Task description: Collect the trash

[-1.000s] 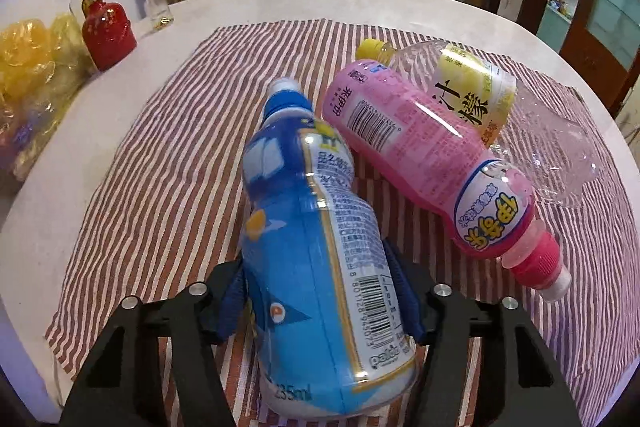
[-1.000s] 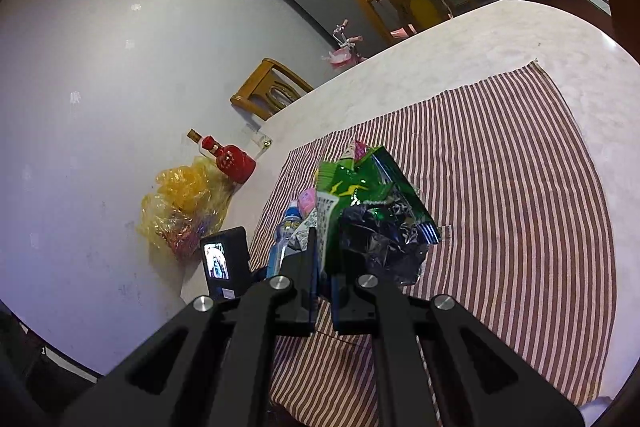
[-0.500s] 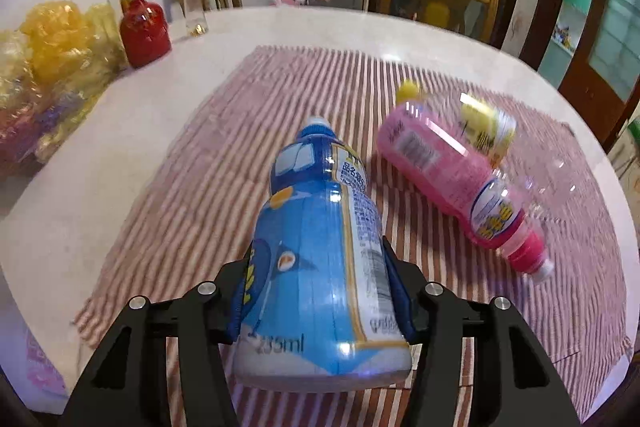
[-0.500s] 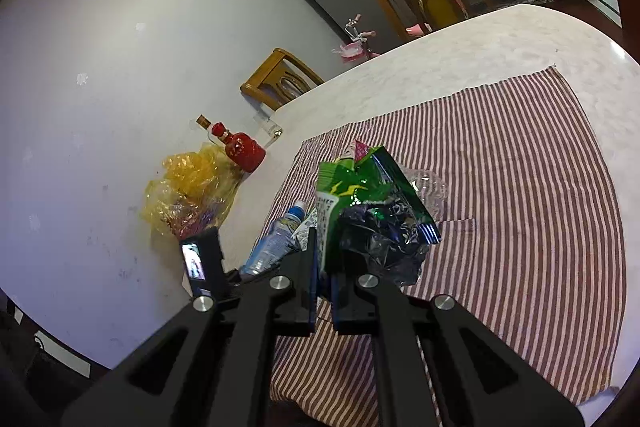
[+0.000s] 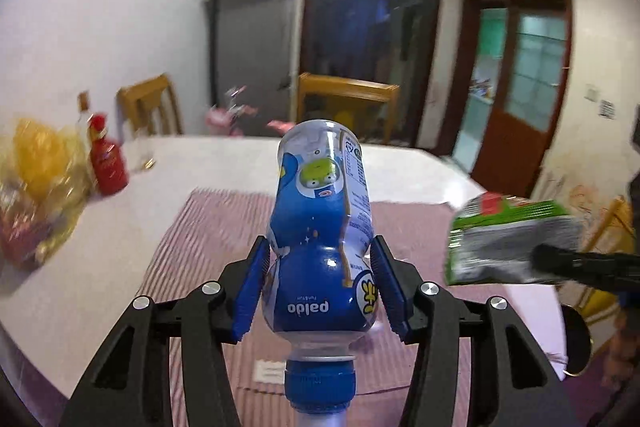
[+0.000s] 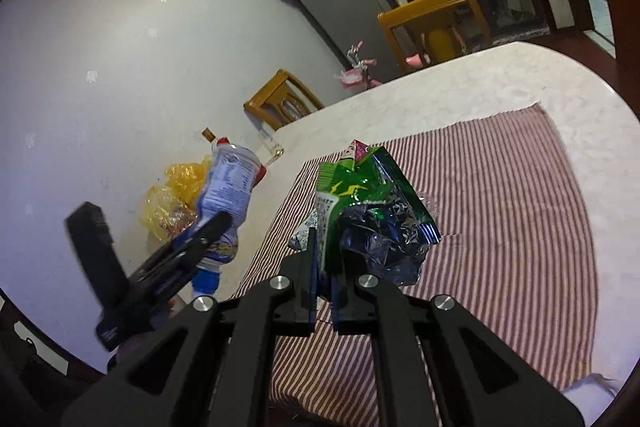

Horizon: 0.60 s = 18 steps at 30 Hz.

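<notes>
Left gripper [image 5: 320, 283] clamps bottle [image 5: 322, 239] base-forward, cap toward camera; right gripper [image 6: 325, 283] pinches wrapper [image 6: 372, 211] beside it.

— What's in my right gripper [image 6: 325, 285]?
— Its pads are clamped on a crumpled green snack bag [image 6: 370, 215], above the striped cloth [image 6: 520, 211].
— And off to the side?
— My left gripper [image 6: 208, 231] holds a blue bottle [image 6: 228, 195], cap downward.

Black claw [image 5: 320, 283] arms — blue pads [image 5: 250, 291], silver screws [image 5: 427, 289]
</notes>
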Motion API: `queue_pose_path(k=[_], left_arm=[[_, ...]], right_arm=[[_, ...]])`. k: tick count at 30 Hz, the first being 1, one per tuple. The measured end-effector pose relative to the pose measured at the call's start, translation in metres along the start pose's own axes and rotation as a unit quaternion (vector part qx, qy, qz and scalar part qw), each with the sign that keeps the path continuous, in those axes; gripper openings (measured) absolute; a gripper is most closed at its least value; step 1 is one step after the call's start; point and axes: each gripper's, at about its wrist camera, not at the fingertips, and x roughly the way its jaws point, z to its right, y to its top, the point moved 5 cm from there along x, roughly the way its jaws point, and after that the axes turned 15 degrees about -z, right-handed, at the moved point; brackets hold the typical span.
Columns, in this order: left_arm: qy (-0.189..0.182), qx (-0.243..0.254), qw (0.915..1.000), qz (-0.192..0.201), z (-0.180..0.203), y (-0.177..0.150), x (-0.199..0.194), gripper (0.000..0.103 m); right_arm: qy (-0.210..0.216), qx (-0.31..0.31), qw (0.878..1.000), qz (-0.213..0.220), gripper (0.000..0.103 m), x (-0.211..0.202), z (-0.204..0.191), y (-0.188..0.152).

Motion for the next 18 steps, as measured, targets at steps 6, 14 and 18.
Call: queue_pose_path(k=[6,14,18], left_arm=[[-0.022,0.039,0.9987,0.023,0.046,0.004,-0.021,0.051],[-0.028,0.065,0.9969,0.034,0.07,0.008,-0.028,0.049],[-0.031,0.071,0.9964,0.034,0.073,0.011,-0.027,0.035]], right_arm=[[0.0,0.011,1.0,0.025,0.006,-0.026,0.011,-0.008],[-0.001,0.028,0.999,0.047,0.006,-0.048,0.032,-0.015],[-0.004,0.032,0.998,0.048,0.006,-0.051,0.034,-0.017]])
